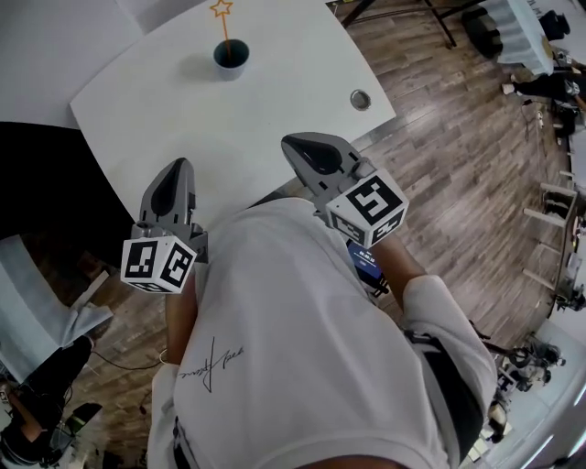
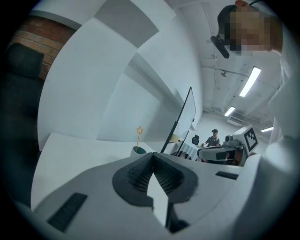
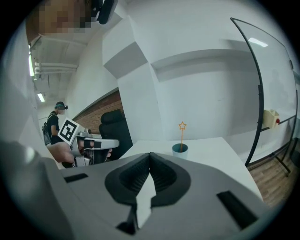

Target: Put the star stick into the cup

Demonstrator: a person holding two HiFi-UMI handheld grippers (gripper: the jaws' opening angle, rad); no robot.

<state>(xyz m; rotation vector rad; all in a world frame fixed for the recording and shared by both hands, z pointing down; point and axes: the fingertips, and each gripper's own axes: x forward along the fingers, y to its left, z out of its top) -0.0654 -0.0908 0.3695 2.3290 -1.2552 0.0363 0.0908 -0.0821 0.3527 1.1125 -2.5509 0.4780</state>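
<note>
Standing upright in the teal cup (image 1: 231, 57) on the white table (image 1: 302, 101), the star stick (image 1: 222, 20) looks already placed. The left gripper (image 1: 179, 169) and right gripper (image 1: 295, 144) are well back from the cup, jaws pressed together on nothing. The likely risk is a knock to the table tipping the cup or the tall stick.
</note>
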